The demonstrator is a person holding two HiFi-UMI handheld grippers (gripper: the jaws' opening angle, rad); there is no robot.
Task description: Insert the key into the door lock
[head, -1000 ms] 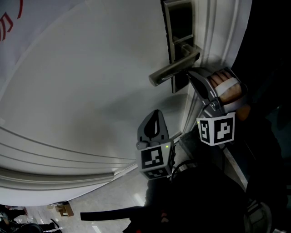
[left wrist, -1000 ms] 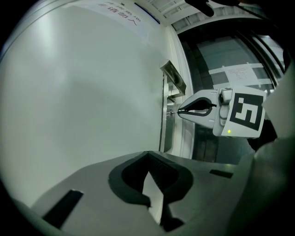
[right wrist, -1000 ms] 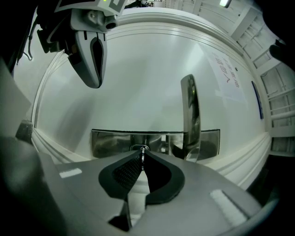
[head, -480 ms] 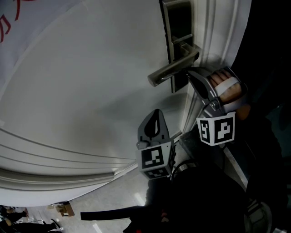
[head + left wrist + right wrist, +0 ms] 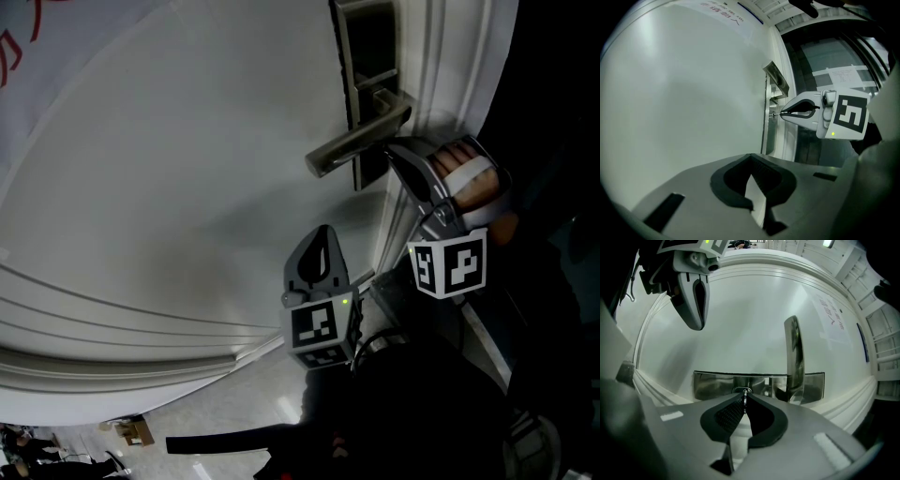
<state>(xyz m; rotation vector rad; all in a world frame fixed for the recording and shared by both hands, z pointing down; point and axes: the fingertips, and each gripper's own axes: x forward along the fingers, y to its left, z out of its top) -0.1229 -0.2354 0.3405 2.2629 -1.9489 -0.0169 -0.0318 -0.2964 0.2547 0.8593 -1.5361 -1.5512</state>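
A metal lock plate (image 5: 361, 94) with a lever handle (image 5: 361, 141) sits on the white door (image 5: 187, 187). My right gripper (image 5: 396, 155) is shut on a small key (image 5: 745, 398). The key's tip is at the keyhole (image 5: 742, 390) in the lock plate (image 5: 717, 385), just left of the handle (image 5: 794, 357). In the left gripper view the key (image 5: 775, 114) touches the plate (image 5: 768, 126) ahead of the right gripper (image 5: 783, 113). My left gripper (image 5: 322, 242) hangs lower, close to the door and away from the lock, shut and holding nothing.
The door frame (image 5: 441, 84) runs along the right of the lock. A dark glass panel (image 5: 834, 61) lies beyond the frame. Floor with a few far-off items (image 5: 131, 431) shows at the bottom left of the head view.
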